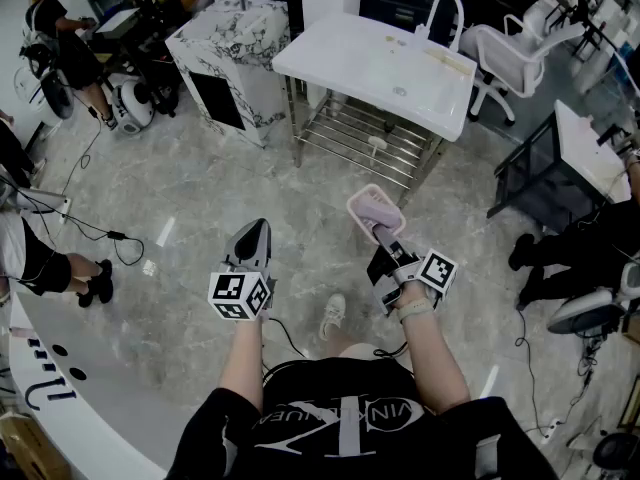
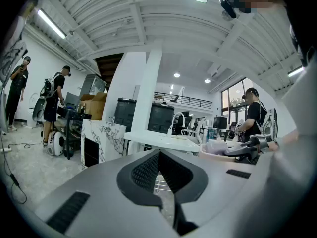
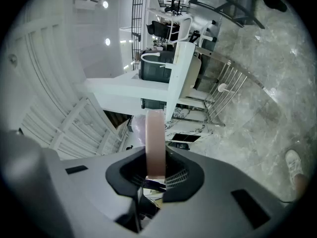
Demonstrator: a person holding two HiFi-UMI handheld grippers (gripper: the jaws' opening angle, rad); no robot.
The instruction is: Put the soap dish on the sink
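The soap dish (image 1: pixel 372 208) is a pale pink oblong tray, and my right gripper (image 1: pixel 381 234) is shut on its near rim, holding it out level above the floor. In the right gripper view the dish (image 3: pixel 155 138) stands edge-on between the pads (image 3: pixel 174 174). The left gripper view shows the dish (image 2: pixel 217 148) off to the right. My left gripper (image 1: pixel 252 232) hangs beside it, shut with nothing in it. The white sink (image 1: pixel 420 76) with its curved faucet (image 1: pixel 444 12) stands farther ahead, some way from both grippers.
A wire shelf (image 1: pixel 365 138) sits under the sink table. A marbled cabinet (image 1: pixel 232 43) stands to its left, and a white chair (image 1: pixel 510 53) and a black-framed table (image 1: pixel 590 153) to its right. People stand at both sides. Cables (image 1: pixel 100 233) lie on the floor.
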